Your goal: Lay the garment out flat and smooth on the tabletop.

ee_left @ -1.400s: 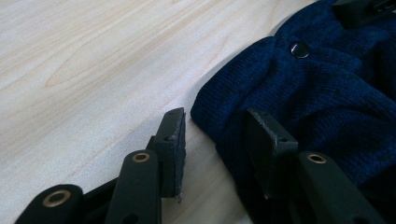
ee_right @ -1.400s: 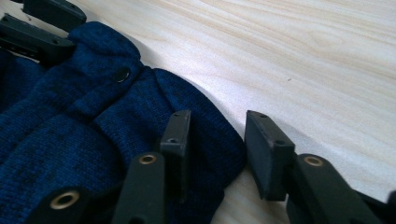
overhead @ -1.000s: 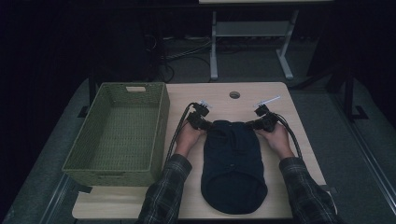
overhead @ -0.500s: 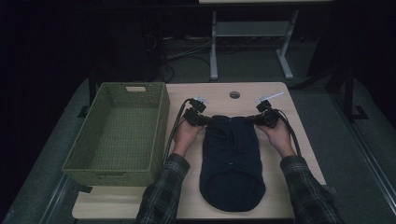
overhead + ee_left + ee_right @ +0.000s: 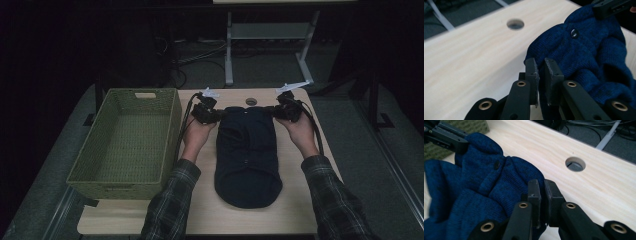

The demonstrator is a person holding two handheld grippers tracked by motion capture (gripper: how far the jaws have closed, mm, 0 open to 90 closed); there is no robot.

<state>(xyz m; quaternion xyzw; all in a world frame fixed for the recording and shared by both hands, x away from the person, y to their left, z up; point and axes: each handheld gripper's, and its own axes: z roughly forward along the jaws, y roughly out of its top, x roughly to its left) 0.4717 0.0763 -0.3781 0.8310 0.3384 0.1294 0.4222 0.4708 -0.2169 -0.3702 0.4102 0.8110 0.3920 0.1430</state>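
A dark blue knitted garment (image 5: pixel 247 150) with a small button (image 5: pixel 574 33) lies lengthwise on the wooden table (image 5: pixel 200 212). Its far end is raised off the wood. My left gripper (image 5: pixel 216 116) is shut on the garment's far left corner, and the knit (image 5: pixel 589 57) is pinched between the pads of that gripper (image 5: pixel 541 70). My right gripper (image 5: pixel 279 113) is shut on the far right corner, with the fabric (image 5: pixel 474 195) clamped in that gripper (image 5: pixel 542 188). Each gripper view shows the other gripper across the garment: the right one (image 5: pixel 611 7) and the left one (image 5: pixel 446 136).
A green woven basket (image 5: pixel 115 187), with nothing in it, stands on the table's left side, close to my left forearm. A round cable hole (image 5: pixel 251 101) sits in the tabletop just beyond the garment. Cables and a desk frame (image 5: pixel 229 50) lie on the floor behind.
Both hands have risen and moved toward the far edge. The garment's far end has lifted with them and is stretched wider between the two grippers.
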